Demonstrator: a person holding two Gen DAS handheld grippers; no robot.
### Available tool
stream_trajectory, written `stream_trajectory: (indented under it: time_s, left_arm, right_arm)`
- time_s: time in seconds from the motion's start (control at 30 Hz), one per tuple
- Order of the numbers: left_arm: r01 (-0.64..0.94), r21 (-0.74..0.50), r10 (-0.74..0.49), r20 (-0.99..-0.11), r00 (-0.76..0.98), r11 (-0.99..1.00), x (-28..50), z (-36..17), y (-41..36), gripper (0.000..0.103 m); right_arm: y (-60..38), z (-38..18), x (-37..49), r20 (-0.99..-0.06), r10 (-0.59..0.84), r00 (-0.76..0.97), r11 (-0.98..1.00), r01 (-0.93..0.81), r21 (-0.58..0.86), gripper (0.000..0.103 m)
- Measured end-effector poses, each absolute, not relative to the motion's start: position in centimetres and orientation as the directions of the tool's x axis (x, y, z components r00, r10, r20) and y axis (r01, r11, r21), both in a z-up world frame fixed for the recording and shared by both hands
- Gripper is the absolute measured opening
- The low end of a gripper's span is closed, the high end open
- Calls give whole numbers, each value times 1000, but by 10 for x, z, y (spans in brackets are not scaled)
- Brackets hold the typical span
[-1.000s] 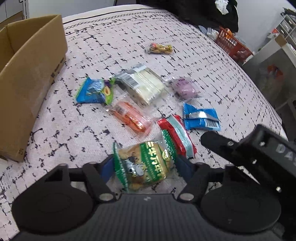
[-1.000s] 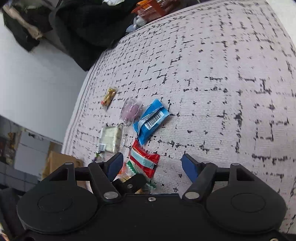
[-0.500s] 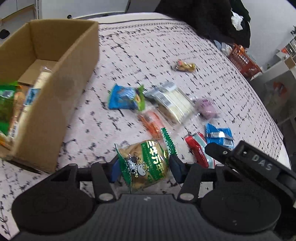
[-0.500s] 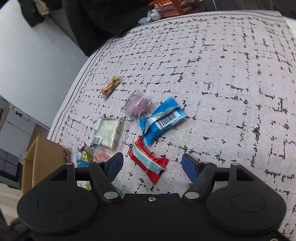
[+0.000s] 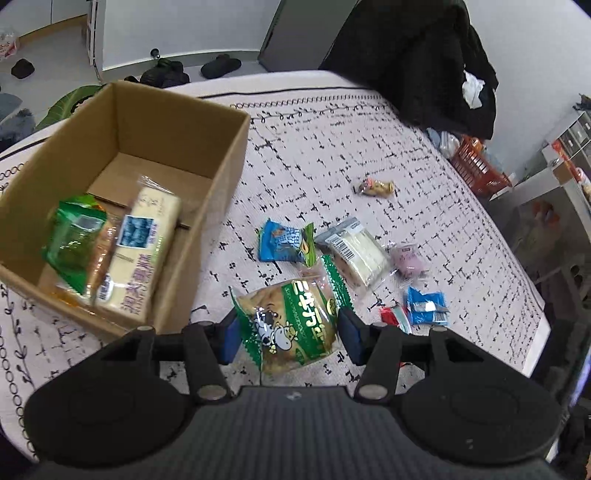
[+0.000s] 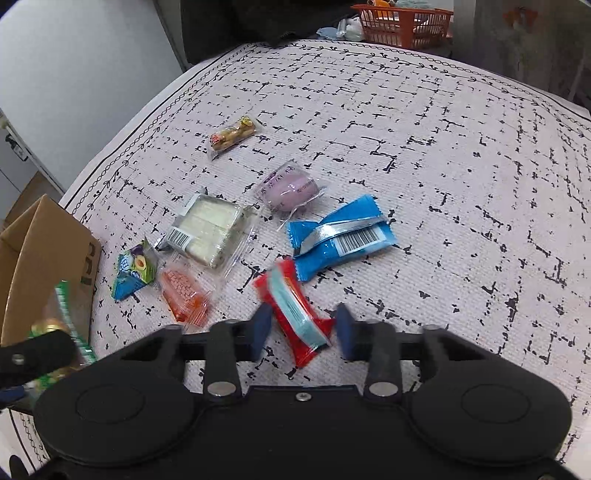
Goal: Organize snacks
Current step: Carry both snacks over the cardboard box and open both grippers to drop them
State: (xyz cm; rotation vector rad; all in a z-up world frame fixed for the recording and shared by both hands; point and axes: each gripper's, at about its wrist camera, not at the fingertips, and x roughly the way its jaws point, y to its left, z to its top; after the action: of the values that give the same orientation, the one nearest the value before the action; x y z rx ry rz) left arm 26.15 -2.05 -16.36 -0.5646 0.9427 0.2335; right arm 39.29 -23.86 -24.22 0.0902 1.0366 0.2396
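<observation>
Left gripper (image 5: 288, 330) clamped on green cow-print snack bag (image 5: 291, 325), held above bedspread (image 5: 369, 147) just beside cardboard box (image 5: 221, 184) with snacks inside, right gripper (image 6: 301, 330) parted around red packet (image 6: 295, 314), blue packet (image 6: 343, 236) nearby

pale bedspread (image 5: 369, 155) with black dashes and a looped border, spread under everything. beyond its far edge, a heap of dark clothing (image 5: 417, 62) and an orange plastic basket (image 6: 402, 22). dark shoes (image 5: 221, 65) on the floor by a white wall.
</observation>
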Motion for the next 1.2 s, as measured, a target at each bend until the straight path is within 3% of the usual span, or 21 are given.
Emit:
stream_trajectory:
  time_s: [0.63, 1.2]
  left_arm:
    - [-461, -377, 18, -758, 652, 803, 206, -112, 34, 54]
    - [-551, -396, 97, -742, 663, 735, 176, -104, 108, 54]
  right_arm:
    - [-205, -186, 353, -703, 418, 576, 909, -265, 323, 26]
    - [-125, -144, 318, -627, 532, 569, 843, -423, 331, 26]
